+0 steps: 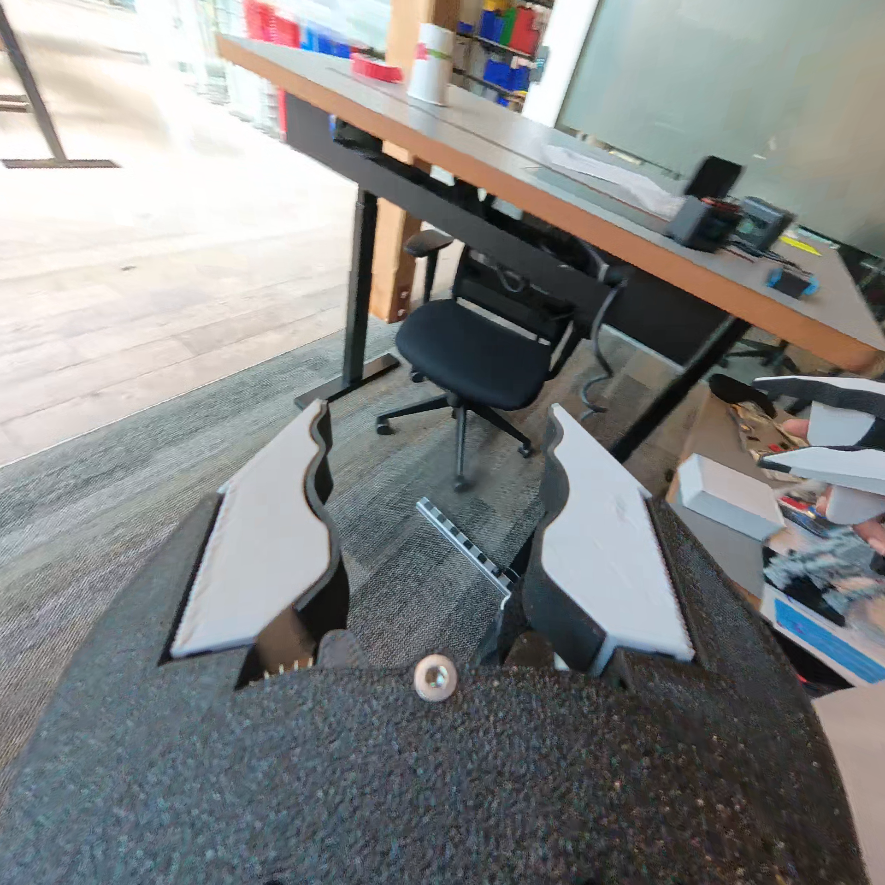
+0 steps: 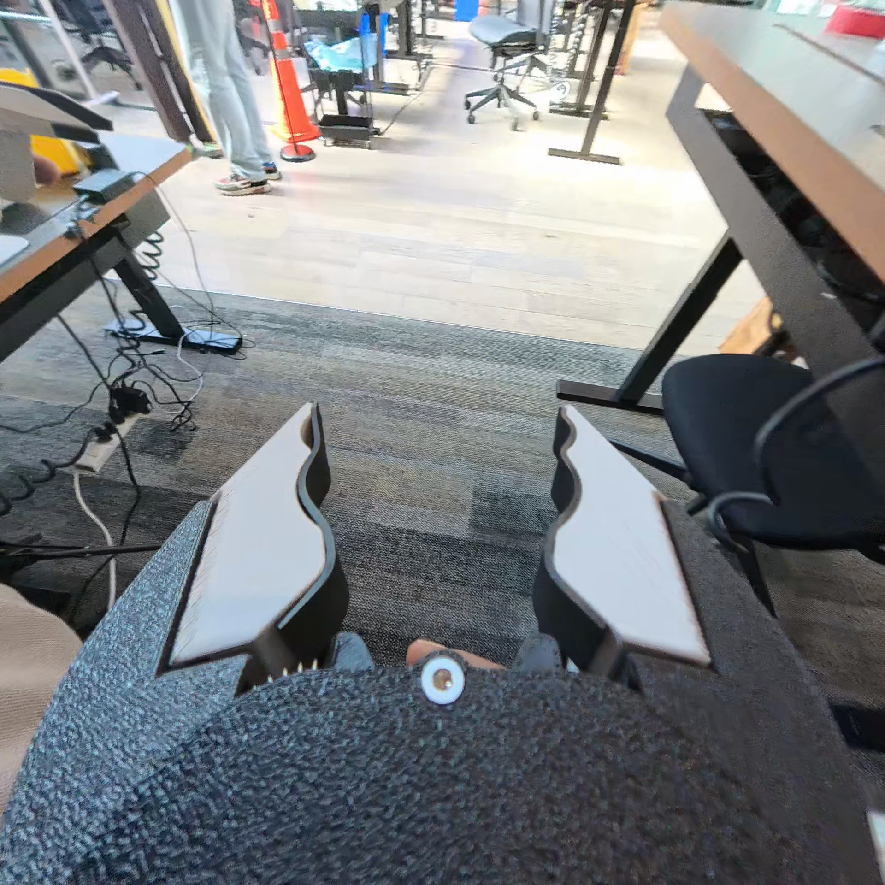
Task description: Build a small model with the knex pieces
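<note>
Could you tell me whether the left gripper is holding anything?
No, the left gripper is open and empty, with only carpet and a chair beyond.

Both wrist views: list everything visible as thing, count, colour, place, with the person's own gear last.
desk: one, grey top with wood edge, black legs, ahead of left gripper
office chair: one, black, under that desk
white cylinder: one, on the desk's far end
red object: one, flat, beside the cylinder
electronics: a few dark boxes, desk's near end
metal rail: one, silver, on carpet
boxes: several, white and cardboard, far right, cluttered
second desk: one, wood-edged, left in right view
cables: tangle, black and white, on carpet with a power strip
traffic cone: one, orange, on wood floor
person: one, legs only, by the cone
grey chair: one, far aisle
left gripper: open, empty
right gripper: open, empty
</note>
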Tool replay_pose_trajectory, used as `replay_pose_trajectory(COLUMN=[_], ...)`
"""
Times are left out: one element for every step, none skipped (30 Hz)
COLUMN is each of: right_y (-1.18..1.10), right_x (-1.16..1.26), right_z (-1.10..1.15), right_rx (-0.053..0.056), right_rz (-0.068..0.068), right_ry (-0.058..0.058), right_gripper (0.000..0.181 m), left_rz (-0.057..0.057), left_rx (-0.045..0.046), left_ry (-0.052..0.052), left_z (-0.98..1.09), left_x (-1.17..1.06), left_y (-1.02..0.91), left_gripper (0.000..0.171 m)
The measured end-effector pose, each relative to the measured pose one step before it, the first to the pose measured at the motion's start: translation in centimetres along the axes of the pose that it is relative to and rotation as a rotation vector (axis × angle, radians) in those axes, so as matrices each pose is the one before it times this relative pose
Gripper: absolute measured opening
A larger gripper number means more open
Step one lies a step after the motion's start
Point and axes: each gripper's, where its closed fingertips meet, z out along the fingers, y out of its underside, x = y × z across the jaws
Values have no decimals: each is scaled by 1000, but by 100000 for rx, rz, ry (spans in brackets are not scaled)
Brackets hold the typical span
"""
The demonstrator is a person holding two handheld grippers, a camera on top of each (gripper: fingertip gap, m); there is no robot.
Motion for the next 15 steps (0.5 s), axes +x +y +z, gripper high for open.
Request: replay_pose_trajectory(right_y=[-385,-383,-505,-687,-755,-772,-865,-1041,-1162,-1420,-1900,-2200,-2098,-1931,-2002], right_x=[-102,171,395,675,892,1037,1157,1244,1195,1117,1109,1297,1428,1389,1447], right_z=[2527,2535,2542,2597,2695,2817,2904,2963,3048,3077,2976,2907,3000,3098,3018], right_rx=[-1030,-1169,-716,62,237,-128,-253,-231,-1009,-1768,-366,1837,2277,1554,1586], right_rz=[333,915,981,607,-179,-1049,-2003,-3335,-5566,-8292,-9849,-9260,-7200,-5162,-3821], right_ry=[-3543,-3184,-2905,-2421,-2032,-2074,-1983,-1949,-2464,-3221,-3977,-4049,-4719,-6275,-6826], right_gripper=[95,94,94,94,93,93,93,93,92,92,92,92,91,91,91], left_rz=[-2089,-1750,-1348,-1055,-1086,-1239,-993,-439,-312,-1077,-2298,-2108,-743,211,201], left_rx=[-967,-1182,-889,-363,-30,179,598,1466,2016,1501,1879,3978,4454,2631,1978], left_ry=[-4082,-4085,-3982,-3738,-3801,-3668,-3806,-4642,-5706,-5838,-5150,-3808,-3029,-3392,-4812], left_z=[236,365,485,643,822,1008,1158,1276,1371,1518,1583,1545,1541,1493,1304], left_x=[-1834,-1794,-1741,-1713,-1759,-1780,-1799,-1909,-2018,-1949,-1715,-1379,-1222,-1312,-1580], left_y=[386,416,314,139,-45,-276,-582,-947,-1287,-1506,-1908,-2368,-2304,-1772,-1372], left_gripper=[88,88,88,88,88,88,87,86,83,83,83,83,83,83,83])
